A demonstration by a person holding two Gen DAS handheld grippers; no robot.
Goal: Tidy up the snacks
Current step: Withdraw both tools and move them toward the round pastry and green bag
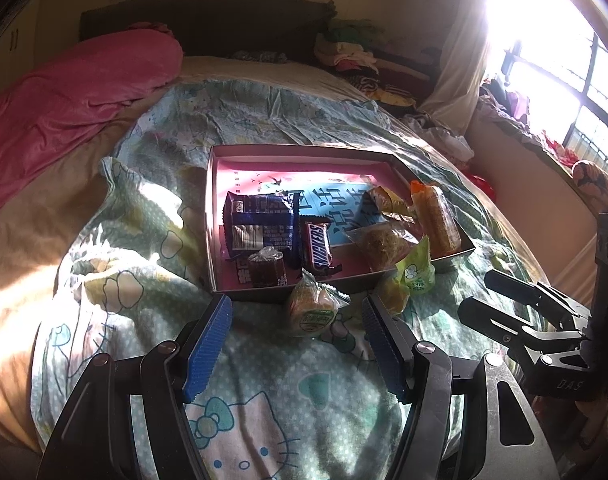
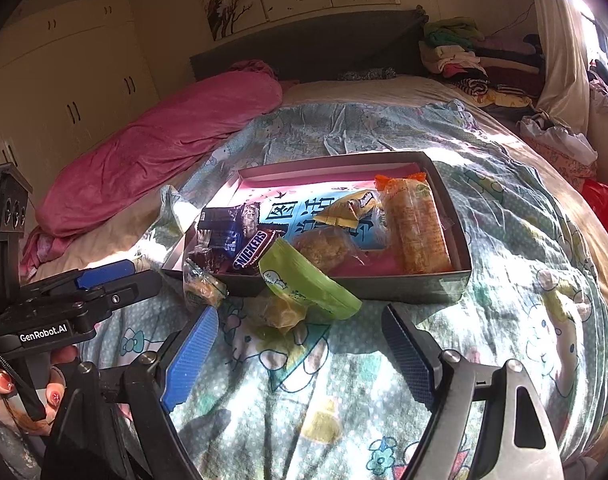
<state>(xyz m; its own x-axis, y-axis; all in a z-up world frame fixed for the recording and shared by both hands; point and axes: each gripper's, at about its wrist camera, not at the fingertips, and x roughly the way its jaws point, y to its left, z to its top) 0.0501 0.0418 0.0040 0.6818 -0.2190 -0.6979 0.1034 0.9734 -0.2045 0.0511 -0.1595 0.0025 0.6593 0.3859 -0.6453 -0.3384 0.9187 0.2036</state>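
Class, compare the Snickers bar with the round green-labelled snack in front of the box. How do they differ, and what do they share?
The Snickers bar is long and brown-wrapped; the round snack is squat, in clear wrap. The Snickers bar lies inside the box; the round snack sits outside on the bedsheet. Both are sealed and ungripped.

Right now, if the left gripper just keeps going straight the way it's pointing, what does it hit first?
Most likely the small clear-wrapped round snack lying on the bedspread, between the open fingers of the left gripper. The snack box sits just behind it. Depth is hard to judge.

"SNICKERS" on choc bar; "GenRobot.AI" on left tongs body.
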